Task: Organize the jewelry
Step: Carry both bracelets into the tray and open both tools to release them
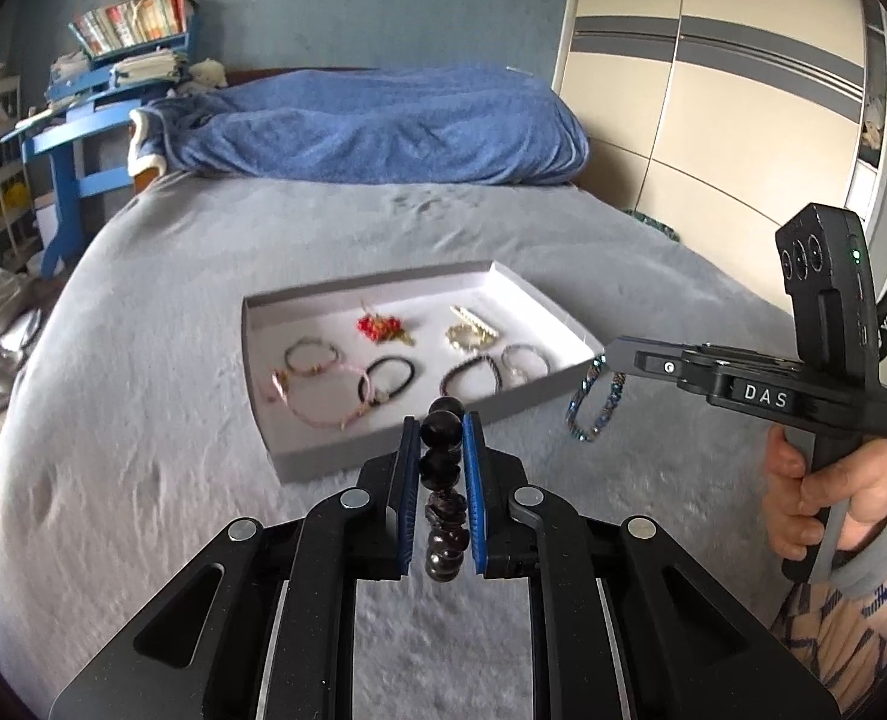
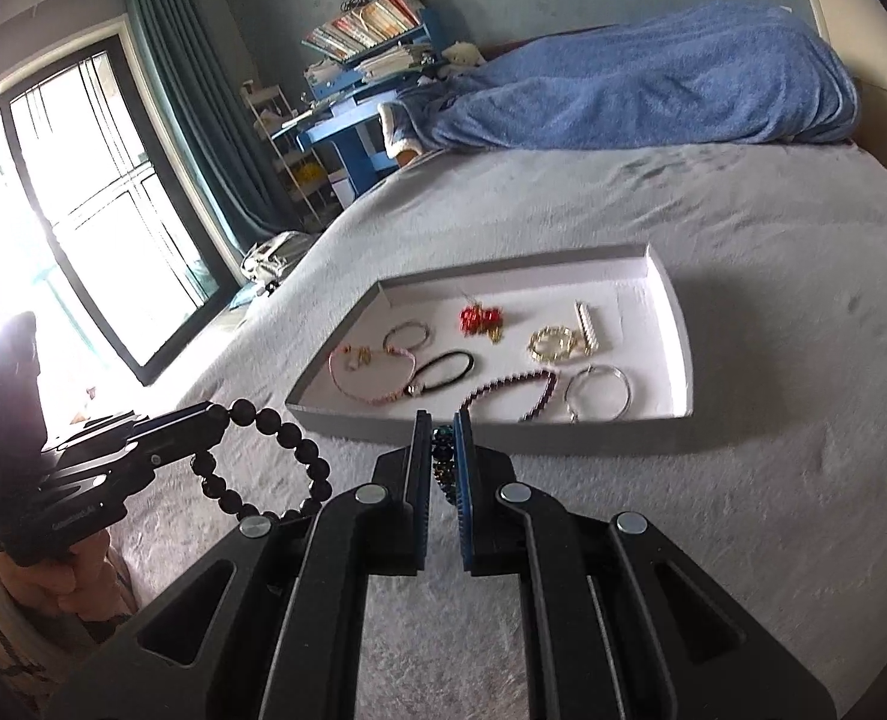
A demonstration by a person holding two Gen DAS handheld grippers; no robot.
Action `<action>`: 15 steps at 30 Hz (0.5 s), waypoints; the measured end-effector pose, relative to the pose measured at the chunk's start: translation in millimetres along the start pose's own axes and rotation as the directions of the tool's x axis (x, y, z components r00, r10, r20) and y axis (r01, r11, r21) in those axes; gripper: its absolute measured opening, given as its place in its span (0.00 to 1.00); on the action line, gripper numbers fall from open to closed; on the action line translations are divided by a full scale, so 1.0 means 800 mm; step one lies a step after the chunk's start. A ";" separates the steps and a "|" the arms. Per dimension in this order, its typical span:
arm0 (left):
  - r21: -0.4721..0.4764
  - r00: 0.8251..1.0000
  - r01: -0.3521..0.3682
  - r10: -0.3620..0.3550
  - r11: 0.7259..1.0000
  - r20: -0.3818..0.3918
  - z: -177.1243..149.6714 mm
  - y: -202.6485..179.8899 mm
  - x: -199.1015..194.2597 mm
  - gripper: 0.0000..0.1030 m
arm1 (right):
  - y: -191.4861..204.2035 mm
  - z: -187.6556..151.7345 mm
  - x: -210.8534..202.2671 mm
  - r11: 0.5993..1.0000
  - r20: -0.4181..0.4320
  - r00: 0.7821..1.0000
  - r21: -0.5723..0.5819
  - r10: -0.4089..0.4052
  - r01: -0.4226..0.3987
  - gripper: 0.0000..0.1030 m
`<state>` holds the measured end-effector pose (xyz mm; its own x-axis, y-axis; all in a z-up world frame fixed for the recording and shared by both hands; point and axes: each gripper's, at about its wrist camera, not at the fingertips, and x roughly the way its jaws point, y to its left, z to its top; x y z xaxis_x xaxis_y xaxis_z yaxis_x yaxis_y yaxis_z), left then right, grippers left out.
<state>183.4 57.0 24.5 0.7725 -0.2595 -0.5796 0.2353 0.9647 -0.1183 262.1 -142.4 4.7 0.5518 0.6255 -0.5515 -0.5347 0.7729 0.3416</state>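
A shallow grey tray [image 1: 347,450] with a white inside lies on the grey bedspread and holds several bracelets and hair ties; it also shows in the right wrist view [image 2: 680,360]. My left gripper [image 1: 441,429] is shut on a black bead bracelet [image 1: 441,468], held just before the tray's near edge; the bracelet hangs as a loop in the right wrist view [image 2: 290,438]. My right gripper [image 2: 442,429] is shut on a blue-green beaded bracelet [image 2: 441,450], which dangles by the tray's right corner in the left wrist view [image 1: 593,402].
A blue blanket [image 1: 371,126] is heaped at the head of the bed. A blue desk with books [image 1: 113,60] stands at the far left. Wardrobe doors [image 1: 713,90] are on the right. A window with curtains [image 2: 83,210] is to the left.
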 end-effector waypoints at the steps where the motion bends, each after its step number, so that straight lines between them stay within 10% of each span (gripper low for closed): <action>1: 0.009 1.000 -0.001 0.001 1.000 0.006 0.006 -0.001 0.001 0.15 | -0.001 0.004 -0.002 1.000 0.007 1.000 0.000 -0.003 0.003 0.07; 15: -0.003 0.999 -0.003 0.003 1.000 0.051 0.075 0.025 0.017 0.15 | -0.006 0.074 -0.004 1.000 0.066 0.997 -0.009 -0.029 0.029 0.07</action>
<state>233.8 70.3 62.7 0.8023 -0.2584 -0.5381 0.2311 0.9656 -0.1191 300.5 -141.6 49.8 0.6080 0.6087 -0.5097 -0.5238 0.7900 0.3186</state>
